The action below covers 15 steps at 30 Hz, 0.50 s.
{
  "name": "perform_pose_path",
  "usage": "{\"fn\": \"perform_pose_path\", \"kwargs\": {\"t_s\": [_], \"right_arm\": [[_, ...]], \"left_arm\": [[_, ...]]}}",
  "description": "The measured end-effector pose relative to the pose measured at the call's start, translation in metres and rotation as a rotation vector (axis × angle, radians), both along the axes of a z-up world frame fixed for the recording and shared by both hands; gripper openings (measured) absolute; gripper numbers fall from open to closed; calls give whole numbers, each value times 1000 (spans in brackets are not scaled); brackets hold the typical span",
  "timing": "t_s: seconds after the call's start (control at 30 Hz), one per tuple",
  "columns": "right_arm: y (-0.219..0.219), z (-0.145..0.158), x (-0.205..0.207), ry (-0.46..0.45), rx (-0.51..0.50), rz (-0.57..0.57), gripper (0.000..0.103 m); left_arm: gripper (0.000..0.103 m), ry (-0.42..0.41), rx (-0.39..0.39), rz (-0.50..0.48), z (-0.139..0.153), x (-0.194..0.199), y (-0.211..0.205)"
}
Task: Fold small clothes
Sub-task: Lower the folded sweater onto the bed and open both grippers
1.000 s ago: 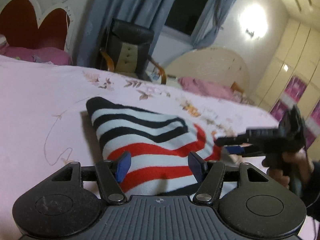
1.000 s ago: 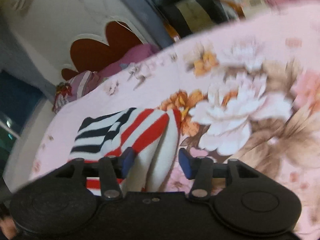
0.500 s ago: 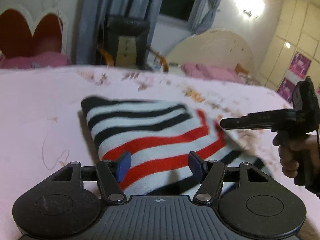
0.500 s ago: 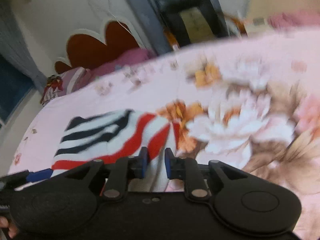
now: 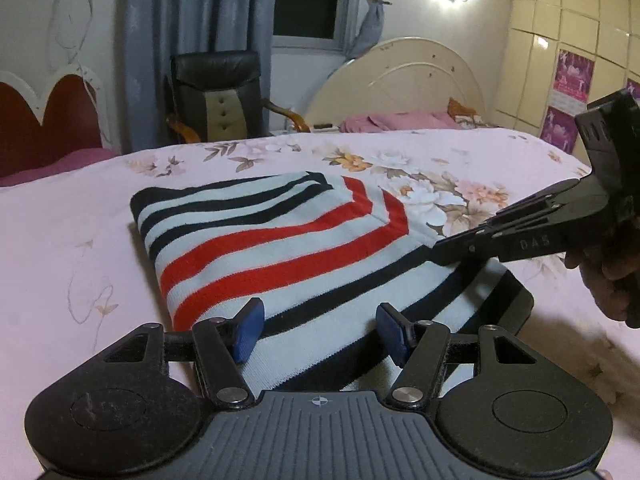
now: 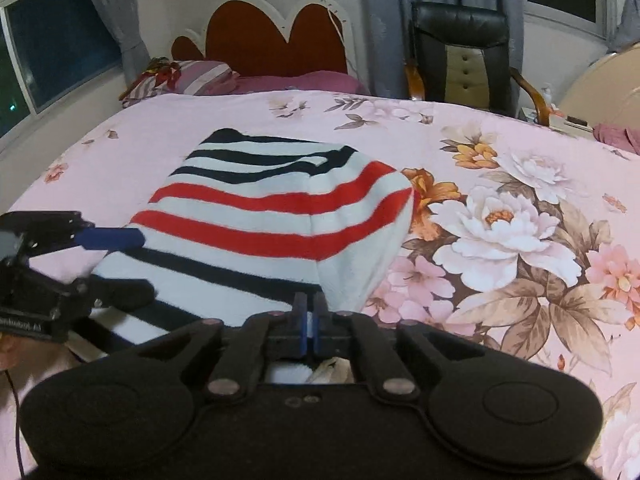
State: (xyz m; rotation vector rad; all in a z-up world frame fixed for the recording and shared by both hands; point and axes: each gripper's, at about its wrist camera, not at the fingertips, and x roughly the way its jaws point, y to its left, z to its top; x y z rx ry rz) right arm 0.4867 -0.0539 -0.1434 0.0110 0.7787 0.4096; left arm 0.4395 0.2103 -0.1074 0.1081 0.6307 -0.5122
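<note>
A small striped garment (image 5: 288,248), white with black and red bands, lies on the pink floral bedsheet (image 5: 72,240); it also shows in the right wrist view (image 6: 260,216). My left gripper (image 5: 318,334) is open, its blue pads over the garment's near edge. My right gripper (image 6: 308,326) is shut on the garment's near right edge and holds it slightly raised. The right gripper shows in the left wrist view (image 5: 444,248), its tips on the cloth. The left gripper shows in the right wrist view (image 6: 132,264), jaws apart at the garment's left side.
A red heart-shaped headboard (image 6: 276,40) and a striped pillow (image 6: 180,80) stand at the bed's far end. A black office chair (image 5: 216,96) and a cream second bed (image 5: 408,80) are beyond the bed. Bare sheet lies left and right of the garment.
My right gripper closed on the garment's edge and drew it toward me, spreading the fold so more black stripes show. The left gripper stayed open and moved nearer the cloth.
</note>
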Motion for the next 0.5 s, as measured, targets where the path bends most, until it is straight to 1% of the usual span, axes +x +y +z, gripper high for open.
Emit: {"fn": "perform_pose_path", "kwargs": {"t_s": [0.07, 0.1, 0.13, 0.17, 0.2, 0.23, 0.3, 0.33, 0.4, 0.5], "right_arm": [[-2, 6, -3, 14, 11, -26, 0], [-2, 12, -11, 0, 3, -29, 8], [0, 20, -19, -34, -14, -31, 26], [1, 25, -26, -59, -16, -22, 29], [2, 28, -33, -62, -7, -9, 28], [2, 29, -36, -54, 0, -2, 25], [5, 25, -41, -34, -9, 15, 22], [8, 21, -42, -28, -32, 18, 21], [13, 9, -40, -2, -90, 8, 19], [12, -9, -35, 36, -109, -2, 20]], "left_arm": [[63, -18, 5, 28, 9, -7, 0], [63, -28, 6, 48, 13, -13, 2], [63, -35, 5, 68, 16, -19, 4], [63, -36, 4, 92, 17, -26, 7], [63, -34, 11, 116, 16, -31, 9], [63, -30, 20, 139, 14, -34, 11], [63, 2, 38, 183, 7, -38, 15], [63, 32, 49, 199, 1, -38, 16], [63, 55, 57, 211, -9, -38, 18], [63, 71, 39, 219, -15, -36, 22]]}}
